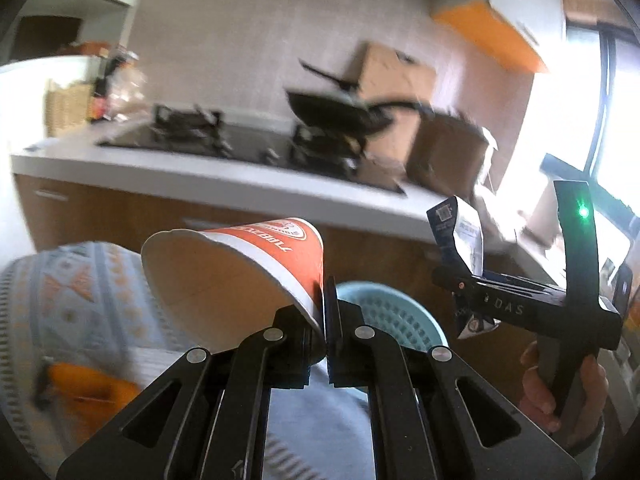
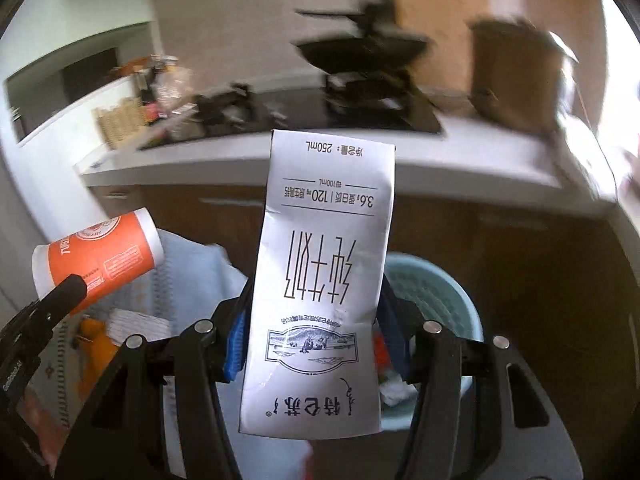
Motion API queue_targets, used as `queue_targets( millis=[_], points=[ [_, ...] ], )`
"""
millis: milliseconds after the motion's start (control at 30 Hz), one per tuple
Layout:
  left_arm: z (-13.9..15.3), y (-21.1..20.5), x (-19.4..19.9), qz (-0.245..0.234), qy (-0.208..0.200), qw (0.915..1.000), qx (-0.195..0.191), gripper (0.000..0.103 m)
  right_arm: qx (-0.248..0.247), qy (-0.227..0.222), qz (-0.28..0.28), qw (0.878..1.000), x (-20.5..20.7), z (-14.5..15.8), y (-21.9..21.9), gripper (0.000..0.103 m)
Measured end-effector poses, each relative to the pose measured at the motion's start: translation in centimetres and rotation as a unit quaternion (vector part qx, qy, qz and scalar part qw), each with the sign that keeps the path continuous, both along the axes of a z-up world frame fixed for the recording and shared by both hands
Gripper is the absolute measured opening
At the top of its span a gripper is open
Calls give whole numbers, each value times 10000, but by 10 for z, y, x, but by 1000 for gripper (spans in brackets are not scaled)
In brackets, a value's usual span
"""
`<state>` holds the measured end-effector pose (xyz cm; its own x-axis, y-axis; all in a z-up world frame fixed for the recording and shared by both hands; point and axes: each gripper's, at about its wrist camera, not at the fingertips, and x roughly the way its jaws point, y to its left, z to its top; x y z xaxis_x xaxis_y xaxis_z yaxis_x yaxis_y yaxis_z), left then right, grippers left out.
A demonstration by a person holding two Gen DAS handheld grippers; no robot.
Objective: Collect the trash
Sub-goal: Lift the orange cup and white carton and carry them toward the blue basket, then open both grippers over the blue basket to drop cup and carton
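Both grippers carry trash — left gripper [image 1: 326, 320] pinches the orange paper cup [image 1: 240, 272], right gripper [image 2: 316, 344] clamps the white milk carton [image 2: 320, 280] — next, release over the pale-blue plastic basket [image 2: 440, 292].

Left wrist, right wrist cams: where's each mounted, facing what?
Left wrist: on left claw, facing stove counter; claw pinches cup rim; right claw and hand show.
Right wrist: on right claw, facing same counter; holds carton; left claw at the left edge.
Shared: cup, carton, basket, wok.
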<state>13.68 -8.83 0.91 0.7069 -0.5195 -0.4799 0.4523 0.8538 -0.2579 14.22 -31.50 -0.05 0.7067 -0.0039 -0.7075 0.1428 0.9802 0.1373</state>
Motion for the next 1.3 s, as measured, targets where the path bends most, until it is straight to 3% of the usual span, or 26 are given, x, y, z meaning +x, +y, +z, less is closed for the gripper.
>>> queue_targets(
  millis=[167, 300, 467, 600, 733, 767, 800, 833, 900, 1300],
  points=[
    [-32, -65, 15, -451, 449, 9979, 126, 3, 107, 491, -172, 9986, -6, -42, -39, 52],
    [-48, -104, 16, -664, 577, 9954, 379, 3, 185, 855, -214, 9959, -1, -75, -59, 52],
    [-69, -128, 24, -776, 909, 9910, 601, 3, 379, 1419, -333, 9886, 14, -115, -78, 52],
    [-93, -134, 45, -793, 1717, 9812, 390, 4, 375, 1663, -362, 9847, 17, -133, -82, 52],
    [-106, -145, 53, -770, 1826, 9784, 588, 4, 325, 1763, -379, 9831, 15, -142, -86, 53],
    [-109, -148, 53, -772, 1852, 9776, 630, 8, 317, 1772, -391, 9829, 15, -142, -86, 53],
    [-111, -149, 54, -772, 1878, 9769, 666, 23, 330, 1779, -398, 9827, 15, -142, -87, 53],
    [-112, -149, 54, -783, 1898, 9764, 672, 44, 362, 1780, -408, 9825, 14, -143, -89, 54],
    [-112, -148, 52, -726, 1820, 9783, 671, 54, 385, 1757, -467, 9826, 12, -141, -92, 61],
    [-93, -102, 45, -541, 1727, 9832, 252, 54, 299, 1441, -317, 9886, 10, -114, -69, 61]
  ],
)
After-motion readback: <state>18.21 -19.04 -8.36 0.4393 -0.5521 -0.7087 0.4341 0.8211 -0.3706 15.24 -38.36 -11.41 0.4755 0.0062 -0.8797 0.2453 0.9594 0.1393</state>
